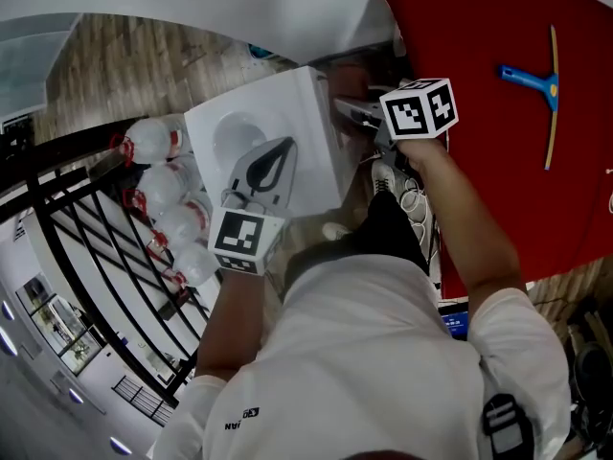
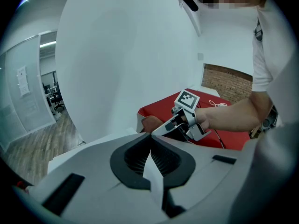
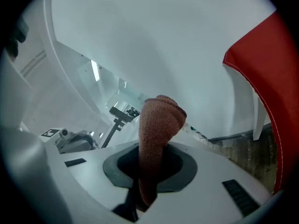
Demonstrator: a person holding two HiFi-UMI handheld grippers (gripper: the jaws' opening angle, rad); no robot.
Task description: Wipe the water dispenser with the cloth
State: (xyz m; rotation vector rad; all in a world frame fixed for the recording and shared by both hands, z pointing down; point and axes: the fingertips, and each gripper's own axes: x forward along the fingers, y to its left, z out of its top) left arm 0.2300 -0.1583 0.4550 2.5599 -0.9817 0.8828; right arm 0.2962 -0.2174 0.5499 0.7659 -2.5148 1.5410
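Head view has both my forearms reaching forward and down over the water dispenser [image 1: 306, 103]. The left arm is bent and close in, the right stretched further out. My left gripper [image 1: 284, 149] lies over the middle of the dispenser's white top, its jaws pointing toward the far edge. My right gripper [image 1: 352, 113] sits at the top's far right corner with its marker cube facing up.

Left gripper view shows my left jaws closed tip to tip with nothing between them. Beyond them it shows the right gripper from the side, a brown-red wad at its nose beside the dispenser's far edge. Only the right gripper view makes the cloth [image 3: 159, 120] plain. It is a brown-red knit clamped between the closed jaws, with a folded bulge standing out past the tips toward a curved white wall.

To the right of the dispenser is a red-topped table [image 1: 498, 190] with a blue-handled squeegee [image 1: 536, 82] lying on it. To the dispenser's left a row of water bottles [image 1: 158, 188] lies along a black railing [image 1: 86, 247]. The floor [image 1: 115, 65] is wood plank.
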